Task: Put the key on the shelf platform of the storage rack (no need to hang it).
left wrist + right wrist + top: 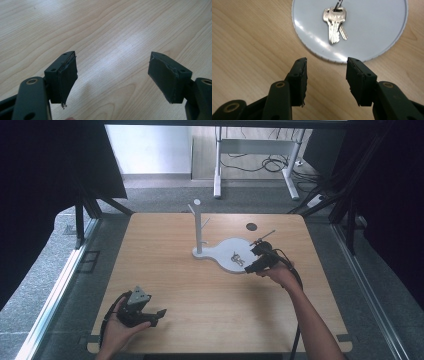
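Starting at the left, your left tool (pixel 159 313) rests low over bare tabletop (pixel 165 270) near the front edge, jaws spread wide with nothing between them, and it has no part in this step, so leave it parked there. Moving toward the middle, the white stand (pixel 199 227) rises with its short pegs from one end of a flat grey base plate (pixel 225 251), and the keys (pixel 335 22) lie flat on the round end of that plate, two blades side by side on a ring, pointing back toward you in the right gripper view. Your right tool (pixel 326 80) sits just short of the plate's rim, jaws open at a moderate width and empty. To take the keys well, come forward until the pads straddle the key heads (the thick end near the ring, not the thin blades), drop low enough that the pad tips nearly touch the plate, and close squarely so neither key slides out sideways. I would judge the plate slick, so a shallow pinch may only push the keys along; close slowly and lift straight up.
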{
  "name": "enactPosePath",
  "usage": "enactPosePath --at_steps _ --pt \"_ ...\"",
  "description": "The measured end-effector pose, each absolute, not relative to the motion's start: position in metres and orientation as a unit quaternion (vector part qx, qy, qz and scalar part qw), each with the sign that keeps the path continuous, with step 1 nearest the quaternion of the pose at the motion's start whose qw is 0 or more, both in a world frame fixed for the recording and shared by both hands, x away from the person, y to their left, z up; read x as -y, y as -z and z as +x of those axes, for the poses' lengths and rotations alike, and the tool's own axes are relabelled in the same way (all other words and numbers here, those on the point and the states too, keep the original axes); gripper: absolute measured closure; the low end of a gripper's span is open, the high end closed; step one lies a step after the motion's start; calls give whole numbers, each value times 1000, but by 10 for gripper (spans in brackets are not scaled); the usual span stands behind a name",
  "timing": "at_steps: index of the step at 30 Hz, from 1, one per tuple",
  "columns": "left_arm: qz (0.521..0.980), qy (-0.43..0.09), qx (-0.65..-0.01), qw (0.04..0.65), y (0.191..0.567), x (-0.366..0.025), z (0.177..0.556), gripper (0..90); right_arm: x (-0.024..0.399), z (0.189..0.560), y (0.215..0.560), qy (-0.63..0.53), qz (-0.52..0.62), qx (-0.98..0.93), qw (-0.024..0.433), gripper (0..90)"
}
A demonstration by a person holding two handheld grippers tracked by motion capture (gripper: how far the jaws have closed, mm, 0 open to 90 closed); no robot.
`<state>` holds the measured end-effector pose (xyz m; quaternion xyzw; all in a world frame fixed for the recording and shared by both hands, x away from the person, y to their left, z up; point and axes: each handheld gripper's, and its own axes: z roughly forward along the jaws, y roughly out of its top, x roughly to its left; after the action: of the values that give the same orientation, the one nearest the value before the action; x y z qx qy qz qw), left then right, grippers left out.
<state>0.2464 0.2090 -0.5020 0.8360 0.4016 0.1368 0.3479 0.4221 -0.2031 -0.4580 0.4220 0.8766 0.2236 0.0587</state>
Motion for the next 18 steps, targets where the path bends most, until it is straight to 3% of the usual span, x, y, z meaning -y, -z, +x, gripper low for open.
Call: enactPosePath --at_steps 18 --pt "836 -135 -403 346 502 -207 246 236 244 355 472 -248 417 -872 62 500"
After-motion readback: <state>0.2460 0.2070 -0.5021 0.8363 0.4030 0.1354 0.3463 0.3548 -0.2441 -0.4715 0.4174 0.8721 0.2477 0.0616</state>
